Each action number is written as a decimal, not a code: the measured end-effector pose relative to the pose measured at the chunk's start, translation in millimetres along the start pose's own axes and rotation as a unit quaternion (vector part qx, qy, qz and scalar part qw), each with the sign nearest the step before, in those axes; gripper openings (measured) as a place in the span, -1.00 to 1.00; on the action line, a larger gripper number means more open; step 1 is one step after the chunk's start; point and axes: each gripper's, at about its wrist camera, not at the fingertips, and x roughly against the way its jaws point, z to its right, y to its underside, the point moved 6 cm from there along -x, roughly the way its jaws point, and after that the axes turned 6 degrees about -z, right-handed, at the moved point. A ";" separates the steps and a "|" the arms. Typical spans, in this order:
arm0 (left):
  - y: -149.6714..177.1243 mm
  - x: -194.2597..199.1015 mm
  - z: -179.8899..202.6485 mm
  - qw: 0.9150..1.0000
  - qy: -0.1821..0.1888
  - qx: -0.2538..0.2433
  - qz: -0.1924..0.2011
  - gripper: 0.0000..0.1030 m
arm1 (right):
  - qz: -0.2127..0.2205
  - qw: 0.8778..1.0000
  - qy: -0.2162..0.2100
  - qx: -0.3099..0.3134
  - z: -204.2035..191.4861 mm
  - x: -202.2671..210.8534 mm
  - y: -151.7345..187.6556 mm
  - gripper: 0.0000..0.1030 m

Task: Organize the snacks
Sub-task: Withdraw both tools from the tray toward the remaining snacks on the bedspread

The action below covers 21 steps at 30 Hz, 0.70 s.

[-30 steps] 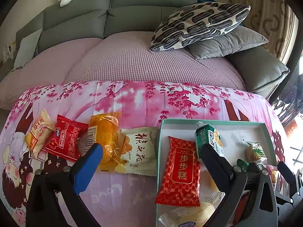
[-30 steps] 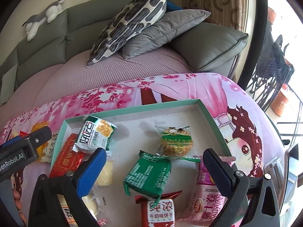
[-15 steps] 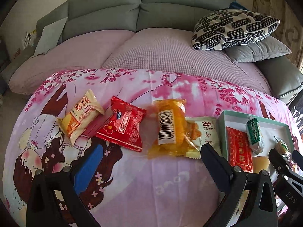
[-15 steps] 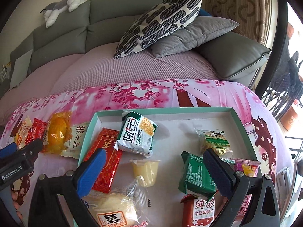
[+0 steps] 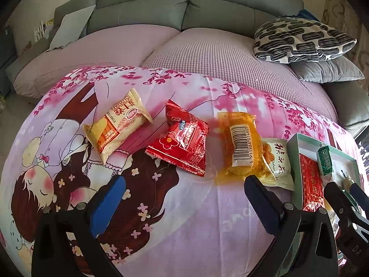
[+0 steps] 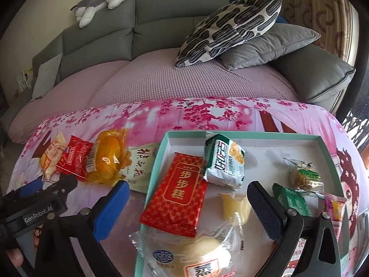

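A teal-rimmed white tray holds several snacks: a red packet, a green-white packet, a jelly cup and a bun. On the pink cloth left of the tray lie a yellow packet, a red packet, an orange packet and a white packet. My left gripper is open and empty, above the cloth just short of the red and orange packets. My right gripper is open and empty over the tray's near left part.
A grey sofa with a lilac cover runs behind the cloth. A patterned pillow and a grey pillow lie at the right. A plush toy sits on the sofa back. The tray's left wall stands right of the white packet.
My left gripper has swung left from the tray to the loose packets. My right gripper has shifted left over the tray. Both stayed open.
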 end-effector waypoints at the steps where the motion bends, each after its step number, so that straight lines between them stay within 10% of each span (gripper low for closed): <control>1: -0.3 0.2 -3.0 1.000 0.002 0.005 0.001 0.99 | -0.001 1.000 -0.010 0.001 -3.6 -0.5 0.4 1.00; 21: -17.7 0.8 -49.5 0.998 0.030 0.045 0.024 0.99 | 0.029 0.999 -0.041 0.001 -39.6 -4.6 0.4 1.00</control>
